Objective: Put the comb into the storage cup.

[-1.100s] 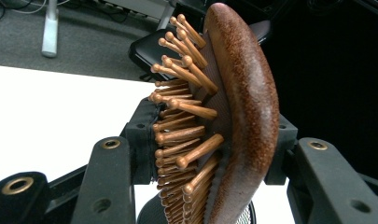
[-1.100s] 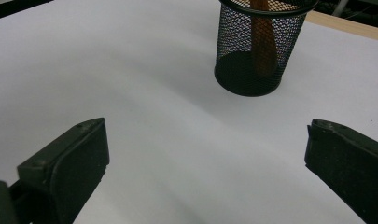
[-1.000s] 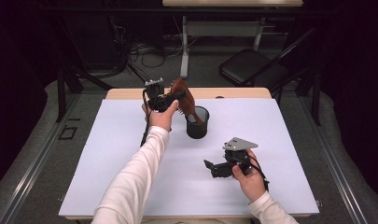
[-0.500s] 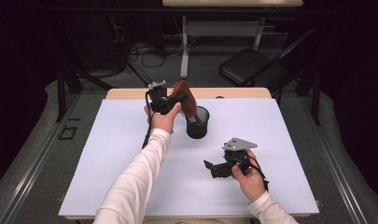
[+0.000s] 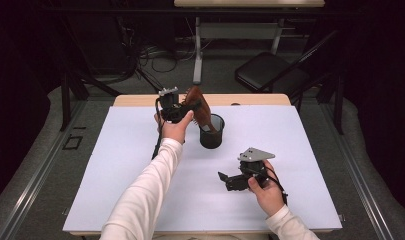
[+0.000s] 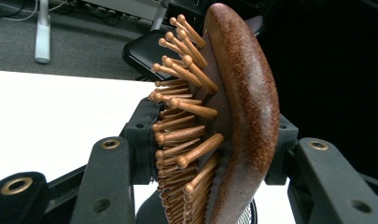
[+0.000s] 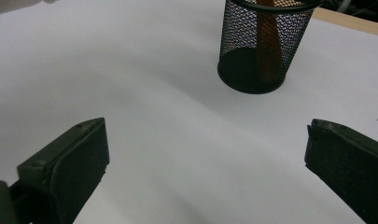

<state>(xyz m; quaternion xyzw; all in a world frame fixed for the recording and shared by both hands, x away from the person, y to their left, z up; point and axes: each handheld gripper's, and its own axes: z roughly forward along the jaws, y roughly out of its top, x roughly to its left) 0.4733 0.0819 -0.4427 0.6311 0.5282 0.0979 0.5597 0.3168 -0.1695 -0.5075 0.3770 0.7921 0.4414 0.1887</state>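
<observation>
A brown wooden hairbrush (image 5: pixel 197 106) stands tilted with its handle down inside a black mesh cup (image 5: pixel 211 132) at the table's far middle. My left gripper (image 5: pixel 186 108) is shut on the brush head. In the left gripper view the bristles (image 6: pixel 177 135) point left and the smooth back (image 6: pixel 252 116) faces right, with the left gripper (image 6: pixel 210 144) clamped around them. My right gripper (image 5: pixel 225 182) is held low at the front right, open and holding nothing. In the right gripper view the right gripper (image 7: pixel 205 154) stands wide apart, facing the cup (image 7: pixel 263 51) and the handle (image 7: pixel 269 42) inside it.
A white sheet (image 5: pixel 115 170) covers the table, and a wooden edge (image 5: pixel 140 100) shows along the far side. A folding chair (image 5: pixel 270 72) and a desk leg (image 5: pixel 197 50) stand on the floor beyond. The cup is about a hand's length from my right gripper.
The left gripper and the brush have sunk very slightly toward the cup. The right gripper has stayed where it was.
</observation>
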